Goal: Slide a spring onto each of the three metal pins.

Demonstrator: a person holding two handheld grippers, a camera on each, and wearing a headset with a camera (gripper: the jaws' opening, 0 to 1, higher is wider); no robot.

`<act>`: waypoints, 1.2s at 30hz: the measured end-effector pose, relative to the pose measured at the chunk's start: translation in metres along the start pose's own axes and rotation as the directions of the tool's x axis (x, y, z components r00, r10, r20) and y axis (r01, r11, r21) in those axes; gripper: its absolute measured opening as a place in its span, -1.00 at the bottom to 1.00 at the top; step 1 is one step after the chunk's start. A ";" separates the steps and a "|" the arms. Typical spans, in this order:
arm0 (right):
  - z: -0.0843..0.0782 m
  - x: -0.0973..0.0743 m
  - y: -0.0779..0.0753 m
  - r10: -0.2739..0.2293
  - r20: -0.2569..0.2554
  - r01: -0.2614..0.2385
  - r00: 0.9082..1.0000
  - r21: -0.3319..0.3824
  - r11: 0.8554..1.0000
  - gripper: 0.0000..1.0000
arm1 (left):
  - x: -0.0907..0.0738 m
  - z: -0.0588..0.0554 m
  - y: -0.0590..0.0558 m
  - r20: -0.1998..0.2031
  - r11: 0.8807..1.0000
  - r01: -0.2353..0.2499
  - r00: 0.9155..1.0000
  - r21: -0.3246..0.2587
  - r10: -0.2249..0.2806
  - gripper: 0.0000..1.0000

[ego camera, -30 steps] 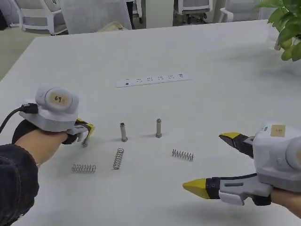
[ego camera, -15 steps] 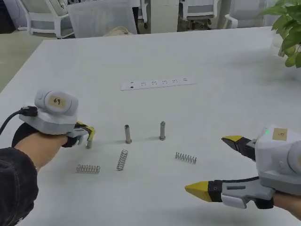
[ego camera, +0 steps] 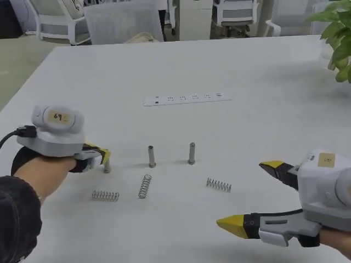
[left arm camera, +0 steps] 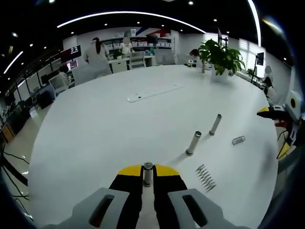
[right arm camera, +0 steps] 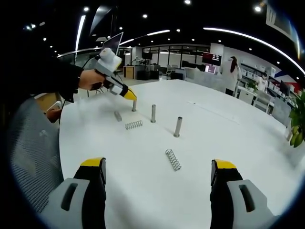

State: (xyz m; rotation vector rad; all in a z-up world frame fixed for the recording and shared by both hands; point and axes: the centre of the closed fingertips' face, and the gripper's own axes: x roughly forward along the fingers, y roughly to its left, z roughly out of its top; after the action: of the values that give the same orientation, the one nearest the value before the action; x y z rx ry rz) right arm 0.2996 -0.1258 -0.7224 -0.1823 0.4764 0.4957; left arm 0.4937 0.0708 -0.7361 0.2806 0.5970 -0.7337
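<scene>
Three metal pins stand upright in a row on the white worktop [ego camera: 258, 71]. The left gripper [ego camera: 104, 158] has its yellow-tipped jaws drawn narrow around the first pin [ego camera: 107, 166], the leftmost of the row. In the left gripper view this pin sits squarely between the two yellow tips, with its top just above them. A hand [ego camera: 44, 172] in a dark sleeve holds this gripper low over the worktop.

The middle pin [ego camera: 151, 156] and the third pin [ego camera: 192, 153] stand free to the right of the held one, each apart from its neighbour.

All three springs lie flat on the worktop, on the person's side of the pins and touching none of them. The left spring [ego camera: 105, 195] lies near the first pin and the left gripper. The middle spring [ego camera: 145, 186] lies at a slant just in front of the middle pin. The right spring [ego camera: 219, 185] lies to the right of the third pin, between it and the right gripper [ego camera: 249, 194].

The right gripper hovers at the near right of the worktop with its jaws spread wide and nothing between them. In its own view the right spring lies ahead, between the two tips but well beyond them.

A white power strip [ego camera: 186, 99] lies farther back on the worktop, beyond the pins. The leaves of a green plant [ego camera: 340, 38] show at the far right edge.
</scene>
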 end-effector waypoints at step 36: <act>-0.002 0.000 0.002 -0.001 -0.013 0.001 1.000 -0.007 1.000 0.80 | 0.005 0.006 -0.011 0.034 1.000 0.024 0.999 -0.017 -0.023 -1.00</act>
State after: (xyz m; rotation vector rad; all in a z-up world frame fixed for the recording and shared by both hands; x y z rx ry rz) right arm 0.2973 -0.1246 -0.7243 -0.1923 0.4877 0.4954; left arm 0.4916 0.0577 -0.7352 0.2454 0.5754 -0.7540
